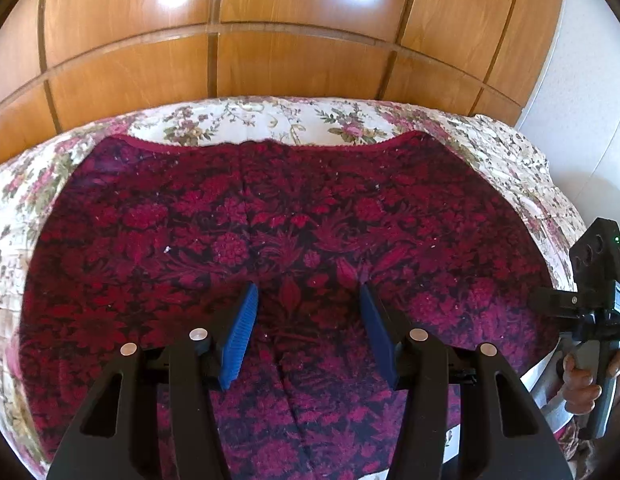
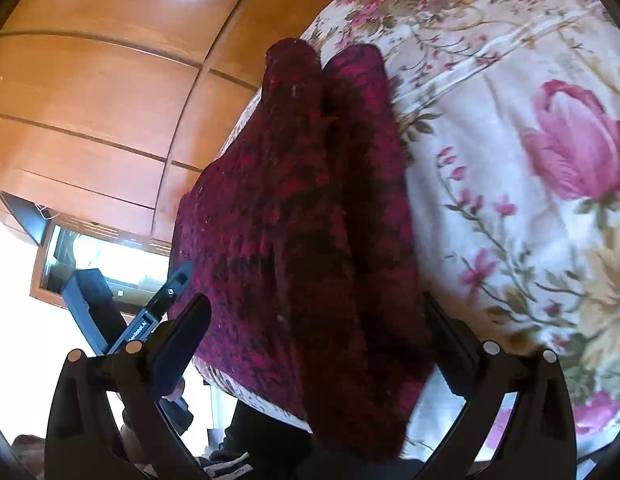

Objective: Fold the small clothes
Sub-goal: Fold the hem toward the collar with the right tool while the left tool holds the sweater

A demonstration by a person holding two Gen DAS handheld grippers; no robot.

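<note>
A dark red floral garment [image 1: 294, 216] lies spread flat on a floral bedspread [image 1: 270, 118], its waistband edge at the far side. My left gripper [image 1: 308, 308] hovers over the garment's near middle, jaws open, blue pads [image 1: 240, 336] apart and empty. The right gripper shows at the right edge of the left wrist view [image 1: 590, 300], at the garment's right side. In the right wrist view the garment [image 2: 302, 208] fills the middle, seen edge-on along its length, and my right gripper [image 2: 310, 340] straddles its near edge with jaws wide apart.
A wooden panelled wardrobe [image 1: 270, 40] stands behind the bed. A white wall [image 1: 582, 80] is to the right. A hand [image 1: 582, 384] grips the right gripper's handle. The bedspread [image 2: 510, 160] extends right of the garment. A bright window [image 2: 110, 256] is at lower left.
</note>
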